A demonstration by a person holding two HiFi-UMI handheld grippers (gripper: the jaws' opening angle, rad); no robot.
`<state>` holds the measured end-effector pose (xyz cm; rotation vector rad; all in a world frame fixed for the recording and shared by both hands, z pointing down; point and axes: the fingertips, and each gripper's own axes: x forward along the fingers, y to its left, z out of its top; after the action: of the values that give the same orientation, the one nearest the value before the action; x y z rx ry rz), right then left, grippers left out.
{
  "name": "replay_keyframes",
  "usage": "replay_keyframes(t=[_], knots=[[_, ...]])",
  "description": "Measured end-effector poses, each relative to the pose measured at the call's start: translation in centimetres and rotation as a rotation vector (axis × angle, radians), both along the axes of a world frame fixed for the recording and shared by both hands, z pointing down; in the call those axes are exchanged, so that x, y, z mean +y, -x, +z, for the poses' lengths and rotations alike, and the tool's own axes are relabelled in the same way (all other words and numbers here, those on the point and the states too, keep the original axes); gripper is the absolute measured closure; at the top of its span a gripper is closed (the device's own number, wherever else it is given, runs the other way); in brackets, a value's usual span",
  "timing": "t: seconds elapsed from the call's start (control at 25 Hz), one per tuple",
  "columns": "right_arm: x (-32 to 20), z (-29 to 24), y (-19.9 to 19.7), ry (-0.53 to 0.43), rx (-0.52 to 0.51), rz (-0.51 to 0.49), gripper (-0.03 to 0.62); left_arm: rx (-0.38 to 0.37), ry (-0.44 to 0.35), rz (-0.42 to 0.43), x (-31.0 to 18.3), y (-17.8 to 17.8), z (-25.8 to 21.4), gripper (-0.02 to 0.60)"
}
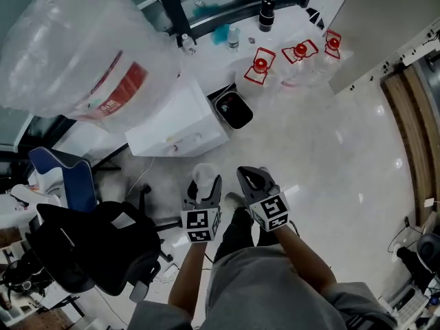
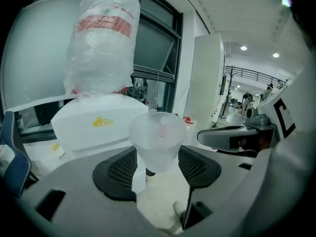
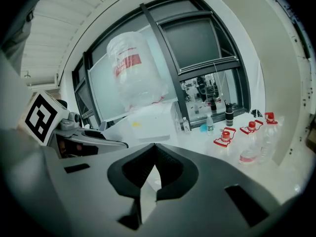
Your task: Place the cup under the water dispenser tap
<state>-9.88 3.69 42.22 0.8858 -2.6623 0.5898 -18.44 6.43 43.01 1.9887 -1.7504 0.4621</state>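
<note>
One cup (image 2: 157,139), frosted see-through plastic and cone-shaped, was pinched between the wide-set jaws of the left gripper (image 1: 205,188), still short of the single boxy white dispenser (image 1: 175,126) with its crinkly clear bottle (image 1: 75,53). The right gripper (image 3: 154,152) was closed with nothing in it. Three clear red-capped jugs (image 1: 260,66) stood beyond.

Office space (glossy floor (image 1: 330,157)): swivel chair (image 1: 89,246), water dispenser (image 1: 175,126), spare bottles (image 1: 300,62)

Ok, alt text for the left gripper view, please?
A translucent plastic cup is gripped upright in the left claw, facing a white water dispenser topped with an upturned clear bottle. The right claw shows at the right edge.
</note>
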Motion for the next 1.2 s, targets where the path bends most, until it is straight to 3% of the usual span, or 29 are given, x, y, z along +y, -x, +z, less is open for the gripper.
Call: replay_keyframes(t=[0.52, 1.0, 1.2], knots=[[-3.9, 8.9, -0.4, 0.000, -0.015, 0.021, 0.583, -0.064, 0.018, -0.045, -2.9, 1.4, 10.5, 0.324], [-2.1, 16.1, 1.1, 0.039, -0.075, -0.020, 0.583, -0.108, 0.039, -0.089, -5.0, 4.4, 21.8, 0.324], [-2.0, 18.5, 0.9, 0.064, -0.103, -0.009, 0.583, -0.162, 0.024, -0.079, -6.7, 5.9, 25.8, 0.324]])
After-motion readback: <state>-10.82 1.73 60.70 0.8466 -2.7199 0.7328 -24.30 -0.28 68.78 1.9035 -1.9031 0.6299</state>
